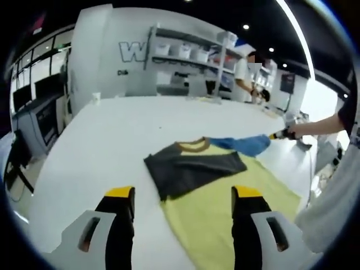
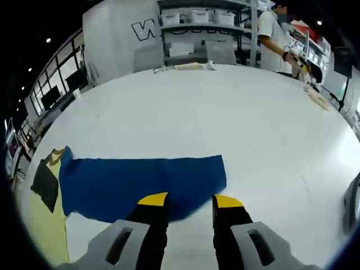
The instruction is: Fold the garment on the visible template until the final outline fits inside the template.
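- One garment [image 1: 225, 185] lies on the white table [image 1: 112, 146]: a shirt with a yellow body, a dark grey panel folded across its upper part, a tan collar [image 1: 192, 145] and one blue sleeve [image 1: 244, 144].
- In the left gripper view the shirt sits just beyond the jaws and to the right, its yellow body running towards the near right edge of the table.
- The blue sleeve is stretched out to the far right, away from the collar.
- Two grippers are in use. The left gripper [image 1: 183, 194] has its two yellow-tipped jaws wide apart, holding nothing and hanging above the near edge of the shirt.
- The right gripper [image 1: 281, 134] shows at the far right of the left gripper view, right at the end of the blue sleeve.
- In the right gripper view its jaws [image 2: 190, 200] stand apart over the near edge of the sleeve [image 2: 143, 185]; whether they pinch the cloth I cannot tell.
- One person [image 2: 275, 34] stands at the far side of the table by the shelves [image 2: 202, 17].
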A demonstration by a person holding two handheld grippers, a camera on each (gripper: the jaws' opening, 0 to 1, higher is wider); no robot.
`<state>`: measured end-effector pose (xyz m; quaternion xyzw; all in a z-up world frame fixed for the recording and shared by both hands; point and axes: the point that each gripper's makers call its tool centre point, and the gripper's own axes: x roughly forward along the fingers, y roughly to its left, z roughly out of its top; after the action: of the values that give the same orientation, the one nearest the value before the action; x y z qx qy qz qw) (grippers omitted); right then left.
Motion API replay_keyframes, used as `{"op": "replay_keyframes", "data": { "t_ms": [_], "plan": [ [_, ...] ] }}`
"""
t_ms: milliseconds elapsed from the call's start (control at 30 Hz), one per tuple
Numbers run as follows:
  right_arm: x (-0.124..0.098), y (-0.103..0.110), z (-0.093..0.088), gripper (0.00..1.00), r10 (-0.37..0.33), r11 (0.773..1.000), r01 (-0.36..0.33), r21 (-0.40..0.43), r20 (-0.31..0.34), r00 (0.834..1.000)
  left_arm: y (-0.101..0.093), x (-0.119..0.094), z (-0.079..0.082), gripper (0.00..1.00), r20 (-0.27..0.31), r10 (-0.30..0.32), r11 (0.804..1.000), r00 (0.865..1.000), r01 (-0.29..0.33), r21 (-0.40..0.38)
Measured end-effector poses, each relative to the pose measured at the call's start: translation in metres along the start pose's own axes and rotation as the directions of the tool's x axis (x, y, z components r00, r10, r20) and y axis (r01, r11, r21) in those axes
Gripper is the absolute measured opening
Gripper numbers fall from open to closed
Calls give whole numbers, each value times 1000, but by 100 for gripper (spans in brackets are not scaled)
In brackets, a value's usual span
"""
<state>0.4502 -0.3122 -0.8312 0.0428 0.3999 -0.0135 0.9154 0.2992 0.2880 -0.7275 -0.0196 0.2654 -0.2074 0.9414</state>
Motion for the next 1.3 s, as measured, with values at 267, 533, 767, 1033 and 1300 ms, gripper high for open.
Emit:
{"op": "replay_keyframes", "data": {
  "t_ms": [267, 533, 767, 1033, 1300],
  "plan": [
    [8, -3, -15, 16, -23, 997, 25, 72, -34, 999, 2, -7, 3, 64, 11, 9, 1000, 1000, -8, -9],
    [15, 6, -13, 0, 56, 987, -55, 149, -4, 998, 6, -11, 4, 62, 22, 2, 1000, 1000, -2, -10],
    [5, 14, 11, 0, 85, 983, -96, 156, 73, 994, 5, -7, 8, 61, 34, 0, 1000, 999, 0, -26],
    [-30, 41, 58, 0, 133, 975, -163, 149, 195, 972, 1, -1, 20, 60, 80, -29, 999, 996, 31, -26],
    [-57, 28, 68, 0, 107, 981, -141, 133, 235, 966, -5, -1, 14, 57, 84, -52, 998, 995, 54, -18]
  ]
}}
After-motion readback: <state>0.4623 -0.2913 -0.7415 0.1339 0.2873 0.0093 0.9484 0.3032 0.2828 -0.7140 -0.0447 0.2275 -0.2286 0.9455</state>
